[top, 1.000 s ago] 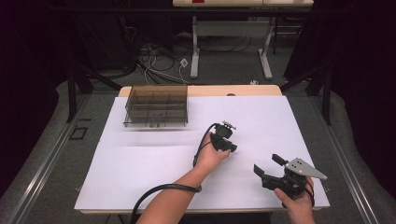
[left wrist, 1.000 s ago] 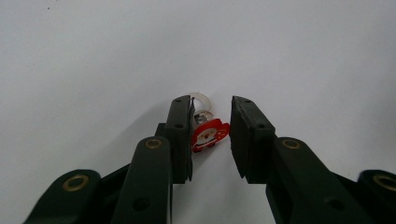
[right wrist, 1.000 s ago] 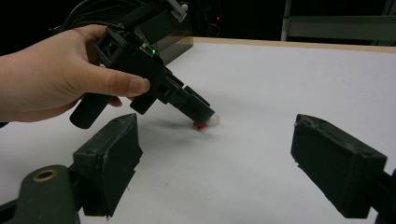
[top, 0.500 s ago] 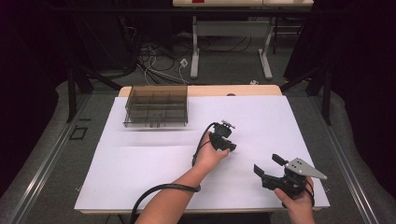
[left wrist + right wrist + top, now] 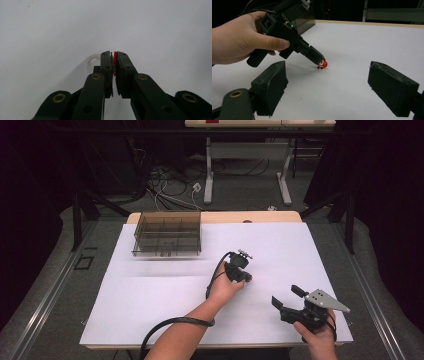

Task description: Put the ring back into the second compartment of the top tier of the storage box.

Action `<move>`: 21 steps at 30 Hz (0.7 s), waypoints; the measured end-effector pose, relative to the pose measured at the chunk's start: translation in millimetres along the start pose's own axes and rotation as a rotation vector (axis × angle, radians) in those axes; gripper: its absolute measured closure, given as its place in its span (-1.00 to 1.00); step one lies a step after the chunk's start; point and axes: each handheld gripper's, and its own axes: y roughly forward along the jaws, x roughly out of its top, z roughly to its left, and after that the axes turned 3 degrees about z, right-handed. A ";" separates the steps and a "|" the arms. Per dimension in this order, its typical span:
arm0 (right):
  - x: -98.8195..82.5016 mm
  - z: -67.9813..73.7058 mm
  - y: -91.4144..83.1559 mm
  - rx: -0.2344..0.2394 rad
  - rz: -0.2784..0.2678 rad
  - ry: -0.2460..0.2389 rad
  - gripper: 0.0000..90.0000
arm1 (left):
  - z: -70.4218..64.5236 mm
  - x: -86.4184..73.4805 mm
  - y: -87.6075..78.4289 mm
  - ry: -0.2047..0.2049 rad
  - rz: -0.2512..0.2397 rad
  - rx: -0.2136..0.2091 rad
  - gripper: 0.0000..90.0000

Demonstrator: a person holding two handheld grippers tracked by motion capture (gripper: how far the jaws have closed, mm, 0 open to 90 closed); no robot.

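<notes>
Nearest the person, the right gripper sits low over the white paper-covered table w/ jaws spread wide, nothing btwn them. Just beyond, the left gripper, tilted down to the sheet, has just been closing its jaws & now pinches a small red-and-white ring-shaped plastic piece at the tips, the piece at or just above the paper near mid-table. Farthest off, at the table's back left, stands a smoky transparent plastic compartment box, well apart from both grippers.
</notes>
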 end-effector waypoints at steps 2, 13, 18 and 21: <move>0.0 -0.2 0.2 -0.002 -0.002 0.002 -0.67 | 0.7 0.3 -0.8 0.003 0.001 0.005 0.89; 0.0 0.0 0.0 -0.001 0.000 0.000 -0.67 | 3.2 2.5 -10.1 -0.017 -0.011 -0.005 0.99; -0.2 -0.1 0.5 0.000 -0.002 0.003 -0.67 | 4.5 2.7 -14.0 -0.027 -0.024 -0.007 0.99; -0.2 -0.3 0.4 -0.001 -0.003 0.003 -0.67 | 6.2 3.7 -19.4 -0.033 -0.025 -0.007 0.99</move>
